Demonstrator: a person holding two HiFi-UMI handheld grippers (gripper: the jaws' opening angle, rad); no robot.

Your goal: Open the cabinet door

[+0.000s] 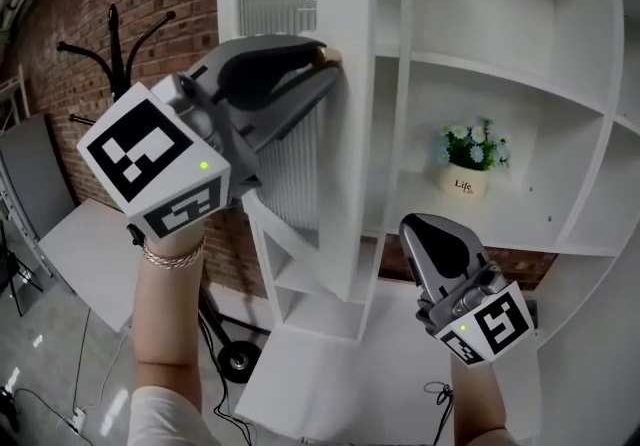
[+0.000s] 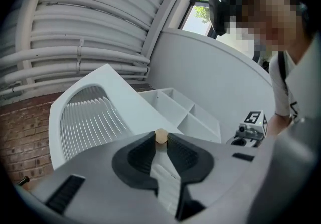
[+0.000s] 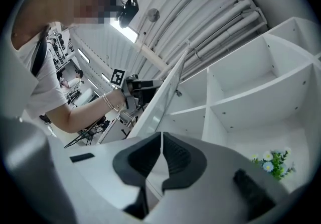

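Though ajar, one door, one knob, two tools.

The cabinet door is ribbed glass, its knob wood.

A small white pot printed with dark lettering, filled with white and blue flowers and green leaves, is set upright on a white shelf board. A black coat stand is seen against a red brick wall. Black cables are laid on the grey floor. White pipes are run overhead.
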